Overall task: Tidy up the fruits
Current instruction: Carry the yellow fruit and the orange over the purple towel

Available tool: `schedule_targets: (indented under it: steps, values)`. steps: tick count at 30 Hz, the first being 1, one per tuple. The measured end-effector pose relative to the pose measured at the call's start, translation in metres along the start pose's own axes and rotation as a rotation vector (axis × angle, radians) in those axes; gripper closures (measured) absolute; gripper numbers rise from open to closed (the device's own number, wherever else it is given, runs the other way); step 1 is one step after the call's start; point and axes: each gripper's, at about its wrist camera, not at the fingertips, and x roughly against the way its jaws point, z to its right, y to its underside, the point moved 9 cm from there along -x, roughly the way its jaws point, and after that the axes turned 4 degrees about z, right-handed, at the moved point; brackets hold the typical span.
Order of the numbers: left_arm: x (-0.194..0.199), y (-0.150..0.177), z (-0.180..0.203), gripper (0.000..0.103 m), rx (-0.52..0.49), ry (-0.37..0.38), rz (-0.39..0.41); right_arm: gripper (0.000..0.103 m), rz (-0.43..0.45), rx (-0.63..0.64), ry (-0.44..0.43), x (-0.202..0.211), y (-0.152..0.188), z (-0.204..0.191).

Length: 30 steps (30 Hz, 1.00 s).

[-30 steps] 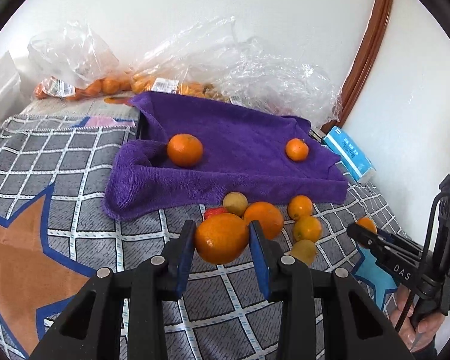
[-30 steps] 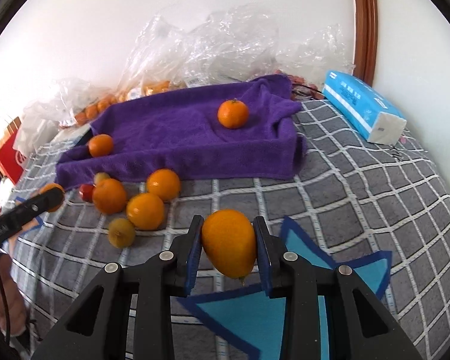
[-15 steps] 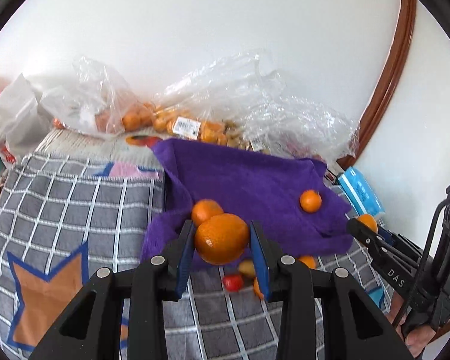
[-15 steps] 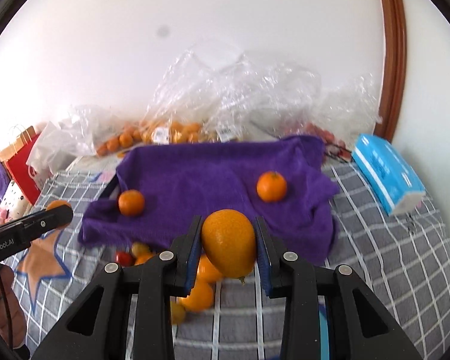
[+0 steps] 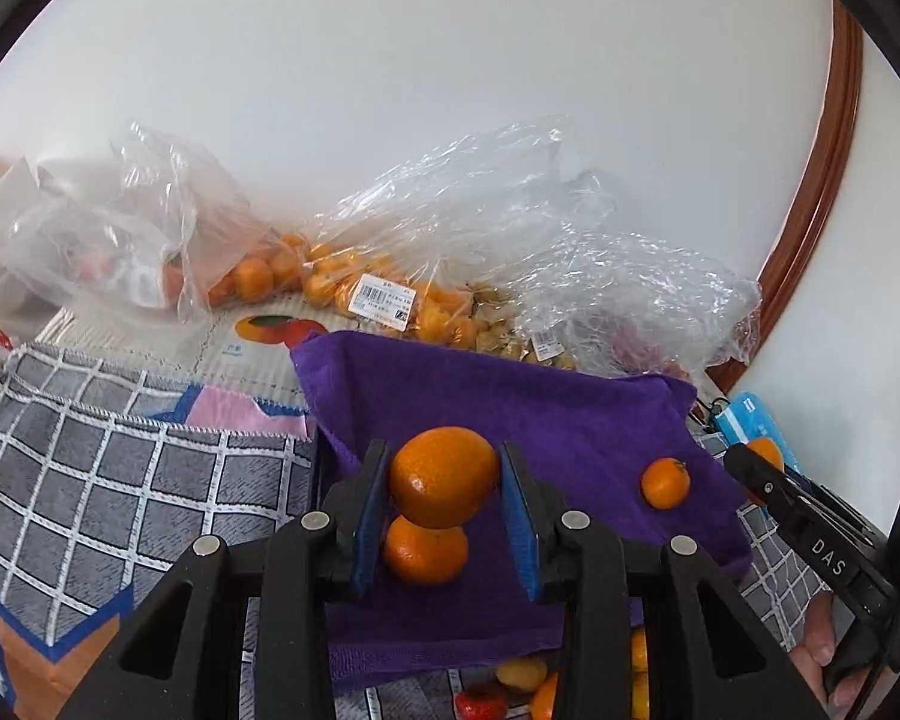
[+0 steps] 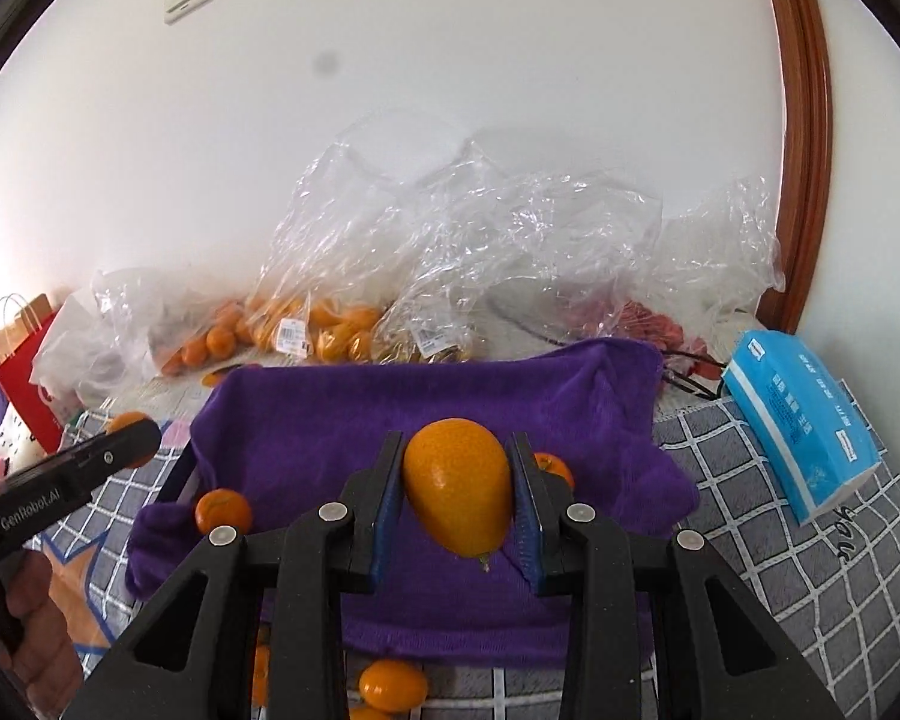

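Left gripper (image 5: 444,519): squeezes a round orange (image 5: 443,476), above the purple towel (image 5: 510,408).
Right gripper (image 6: 457,507): squeezes an egg-shaped orange (image 6: 459,486), pointed end down.
Towel: right below both fruits, so both go straight down.

Purple towel (image 6: 426,408) – orange fruits (image 5: 665,483) on it. Grey cover (image 5: 120,480) with white grid, blue-edged orange star patch. Black grippers (image 6: 456,501), blue pads (image 6: 525,516). Light-blue tissue pack (image 6: 804,420); clear bags (image 6: 510,228); white wall (image 6: 450,60); brown door frame (image 6: 801,120).
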Motion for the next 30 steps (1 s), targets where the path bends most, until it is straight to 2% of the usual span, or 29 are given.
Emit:
schedule_targets:
  steps: [6, 12, 16, 21, 30]
  values:
    - [-0.010, 0.010, -0.012, 0.069, 0.010, 0.001, -0.011, 0.070, -0.058, -0.008, 0.028, -0.022, 0.025, 0.018]
    - [-0.012, 0.009, -0.026, 0.069, 0.066, 0.010, 0.001, 0.070, -0.024, -0.065, 0.069, -0.018, 0.020, 0.044]
    - [-0.015, 0.011, -0.034, 0.069, 0.098, 0.003, -0.007, 0.070, -0.037, -0.090, 0.073, -0.021, 0.023, 0.052]
    - [-0.014, 0.013, -0.031, 0.069, 0.103, 0.027, -0.012, 0.070, -0.058, -0.075, 0.066, -0.025, 0.030, 0.048]
    - [-0.015, 0.023, -0.008, 0.069, 0.047, 0.065, -0.036, 0.070, -0.118, -0.024, 0.047, -0.038, 0.046, 0.031]
